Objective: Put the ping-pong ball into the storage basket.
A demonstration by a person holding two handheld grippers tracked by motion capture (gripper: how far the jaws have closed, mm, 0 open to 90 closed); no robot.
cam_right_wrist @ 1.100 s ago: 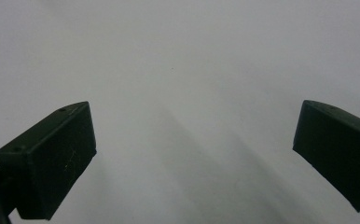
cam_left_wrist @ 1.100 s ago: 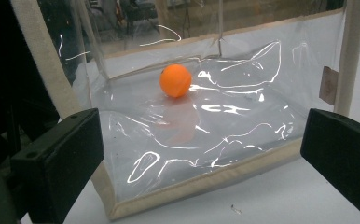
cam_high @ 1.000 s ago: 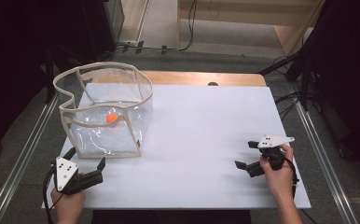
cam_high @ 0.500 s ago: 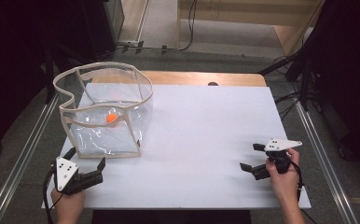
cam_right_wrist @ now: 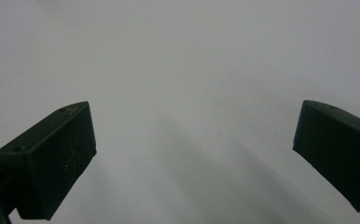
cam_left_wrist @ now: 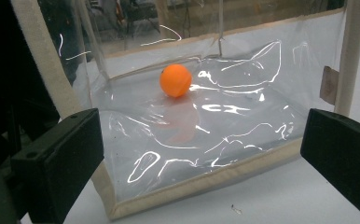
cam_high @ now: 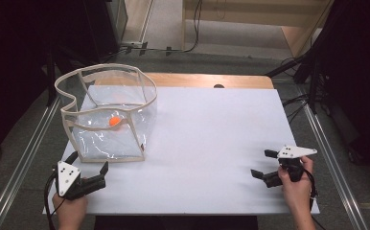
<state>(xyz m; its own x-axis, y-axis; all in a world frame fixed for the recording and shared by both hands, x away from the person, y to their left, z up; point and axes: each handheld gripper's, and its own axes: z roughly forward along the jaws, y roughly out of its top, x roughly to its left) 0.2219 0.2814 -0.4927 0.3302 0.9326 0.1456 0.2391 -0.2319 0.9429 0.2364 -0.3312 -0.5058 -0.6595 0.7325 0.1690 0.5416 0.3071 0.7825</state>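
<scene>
Clear bag (cam_high: pixel 107 117) w/ beige trim is seen standing upright at mid-left of the high view, on the white tabletop (cam_high: pixel 207 143), mouth open at top. An orange ball (cam_high: pixel 115 121) is seen inside it, resting on the bag floor toward the back; in the left gripper view the ball (cam_left_wrist: pixel 175 80) sits upper-centre, behind the clear front wall (cam_left_wrist: pixel 206 140).

Left tool (cam_high: pixel 88 168) is held at lower left of the high view, just below the bag's front bottom edge, not touching it. Jaws are spread wide; nothing is pinched between them. In the left gripper view the bag's front lower seam (cam_left_wrist: pixel 201 184) is framed between the two black jaws, so the tool is aimed at the front face.

Right tool (cam_high: pixel 265 165) is held at lower right of the high view, well apart from the bag, low over bare tabletop. Jaws are spread, nothing gripped; plain white surface is seen past them in the right gripper view.

Step judged: approach/pre-grasp, bag not yet contacted, ball not yet reached. Neither tool is engaged.

Next move, as judged: left tool prob. to be advanced to the bag's rim or front trim and closed on it to steady the bag; right tool would need to be brought across toward the open mouth and lowered in for the ball. Soft walls are likely to buckle, so a grip on the stiff trim is called for.
</scene>
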